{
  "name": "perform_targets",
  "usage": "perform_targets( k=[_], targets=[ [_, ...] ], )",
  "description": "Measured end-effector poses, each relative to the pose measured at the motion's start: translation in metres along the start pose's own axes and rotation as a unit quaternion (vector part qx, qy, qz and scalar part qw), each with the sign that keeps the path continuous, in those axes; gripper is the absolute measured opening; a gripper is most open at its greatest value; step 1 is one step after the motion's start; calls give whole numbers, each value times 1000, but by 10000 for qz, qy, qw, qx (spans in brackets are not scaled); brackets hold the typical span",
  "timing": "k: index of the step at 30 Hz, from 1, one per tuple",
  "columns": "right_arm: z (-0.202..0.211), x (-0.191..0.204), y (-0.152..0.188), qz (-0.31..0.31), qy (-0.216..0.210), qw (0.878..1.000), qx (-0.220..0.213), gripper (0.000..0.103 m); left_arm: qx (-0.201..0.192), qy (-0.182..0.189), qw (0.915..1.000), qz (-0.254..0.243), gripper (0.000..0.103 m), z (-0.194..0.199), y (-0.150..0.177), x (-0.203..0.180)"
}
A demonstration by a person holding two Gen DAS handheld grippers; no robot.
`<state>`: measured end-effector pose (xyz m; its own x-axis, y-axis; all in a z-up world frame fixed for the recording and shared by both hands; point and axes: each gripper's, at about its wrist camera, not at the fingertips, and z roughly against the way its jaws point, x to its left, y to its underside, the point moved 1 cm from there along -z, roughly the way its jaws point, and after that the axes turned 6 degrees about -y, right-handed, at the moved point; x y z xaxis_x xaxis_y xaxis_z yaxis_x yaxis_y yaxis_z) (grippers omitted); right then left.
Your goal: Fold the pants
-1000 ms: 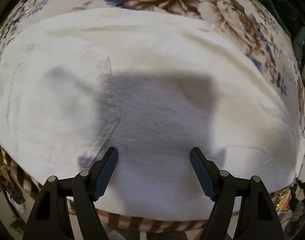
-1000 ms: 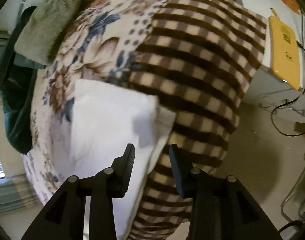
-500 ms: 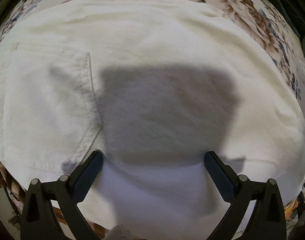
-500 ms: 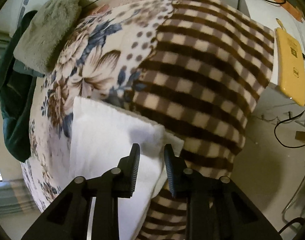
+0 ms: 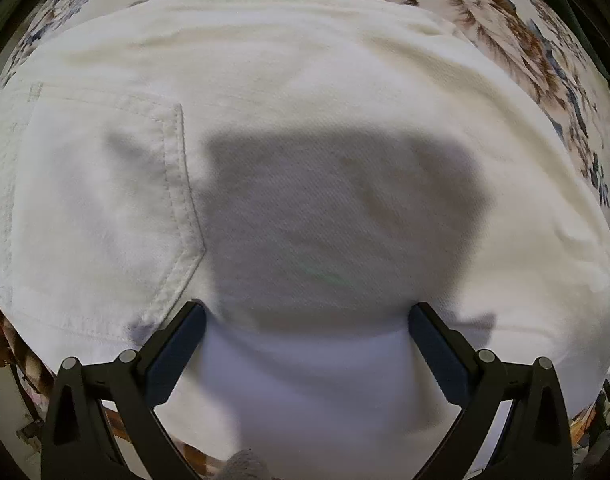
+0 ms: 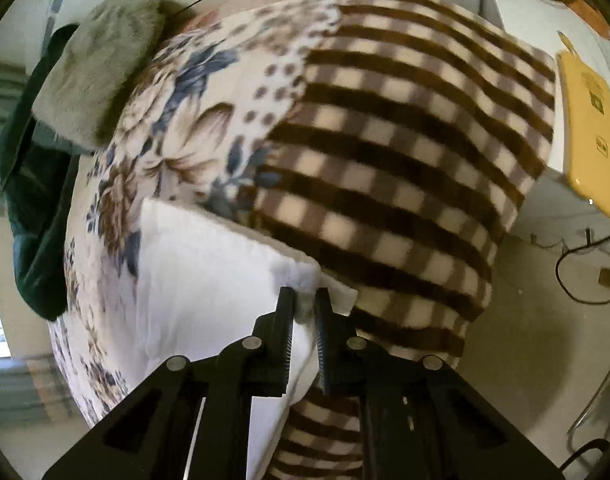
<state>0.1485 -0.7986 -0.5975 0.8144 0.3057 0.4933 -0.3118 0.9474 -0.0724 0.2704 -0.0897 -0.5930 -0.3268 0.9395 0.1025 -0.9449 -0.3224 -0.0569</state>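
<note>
Right gripper [image 6: 304, 300] clamped on a corner of the white pants [image 6: 209, 280], fabric pinched between near-closed jaws. Left gripper [image 5: 305, 314] jaws wide apart, tips pressing on the pants [image 5: 305, 140] near the back pocket [image 5: 105, 208]; gripper shadow covers the middle. Pants lie folded on a floral/checked blanket [image 6: 385, 160]. No containers in view. Farther out: grey fuzzy item [image 6: 101, 64], dark green cloth [image 6: 37, 208], yellow flat object [image 6: 589, 128], cut off at right edge.

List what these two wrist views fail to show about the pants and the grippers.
- Left wrist view: the white pants run past the frame edges, so the legs are unseen; the open left gripper may or may not touch the cloth.
- Right wrist view: the right gripper hides the pinched corner's layers; motion blur smears the checked blanket.
</note>
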Motion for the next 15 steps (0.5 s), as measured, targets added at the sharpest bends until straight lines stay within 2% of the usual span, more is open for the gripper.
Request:
perform_targets(
  k=[2, 4, 6, 7, 8, 12, 15],
  targets=[
    [3, 4, 0, 114, -22, 9999, 88, 16, 21, 5, 10000, -4, 103, 0, -2, -1],
    [-4, 4, -1, 180, 99, 9993, 327, 31, 21, -3, 10000, 3, 103, 0, -3, 1],
    [-8, 2, -1, 158, -166, 9992, 332, 31, 22, -10, 10000, 8, 103, 0, -7, 1],
    [-10, 2, -1, 173, -209, 9992, 300, 27, 11, -17, 10000, 12, 103, 1, -8, 0],
    [-10, 3, 0, 220, -97, 9996, 170, 8, -1, -23, 10000, 11, 103, 0, -8, -2],
    [9, 6, 4, 202, 62, 9996, -195, 7, 20, -14, 10000, -10, 103, 0, -6, -5],
    [9, 8, 6, 463, 203, 9987, -100, 8, 55, 7, 10000, -12, 103, -1, -6, -6]
  ],
)
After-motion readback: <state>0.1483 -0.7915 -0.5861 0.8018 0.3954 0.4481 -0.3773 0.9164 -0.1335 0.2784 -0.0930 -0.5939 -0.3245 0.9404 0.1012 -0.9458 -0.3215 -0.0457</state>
